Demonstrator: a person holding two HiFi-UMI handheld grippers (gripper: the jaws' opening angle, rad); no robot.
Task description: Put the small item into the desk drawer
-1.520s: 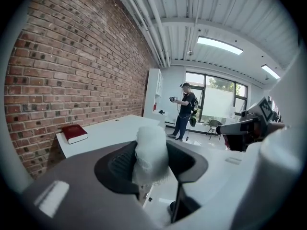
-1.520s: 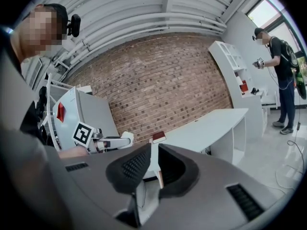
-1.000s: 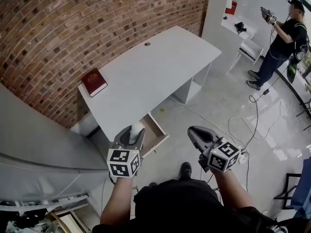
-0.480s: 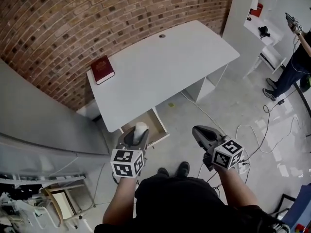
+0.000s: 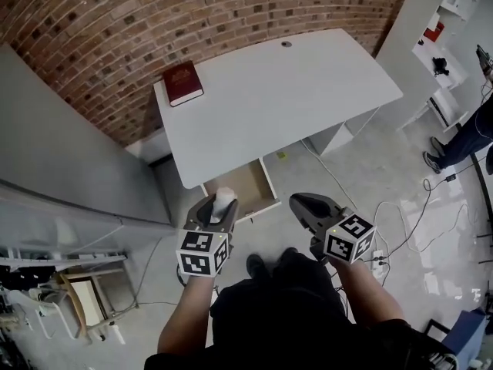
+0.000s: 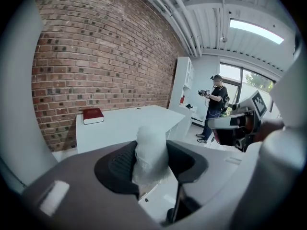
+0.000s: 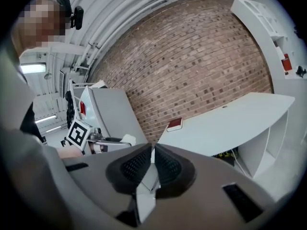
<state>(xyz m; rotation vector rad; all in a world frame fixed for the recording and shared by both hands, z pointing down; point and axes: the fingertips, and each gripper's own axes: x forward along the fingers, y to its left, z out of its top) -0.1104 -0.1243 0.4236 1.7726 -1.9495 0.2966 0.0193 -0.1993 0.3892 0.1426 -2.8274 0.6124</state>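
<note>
My left gripper (image 5: 218,208) is shut on a small white wrapped item (image 5: 223,200), which stands up between the jaws (image 6: 151,150). It hovers just in front of the open desk drawer (image 5: 241,186), which sticks out from under the white desk (image 5: 285,99). My right gripper (image 5: 302,204) is shut with nothing in it, held to the right of the drawer above the floor. In the right gripper view its jaws (image 7: 153,163) meet with no gap.
A red book (image 5: 182,82) lies on the desk's far left corner by the brick wall. A grey slanted panel (image 5: 69,176) stands at the left. Cables (image 5: 400,214) trail over the floor at the right, and a person (image 5: 462,141) stands at the far right.
The view has shifted so that desk and drawer sit closer and more central. My left gripper with the white item has come nearer the drawer's front edge. The right gripper stays shut.
</note>
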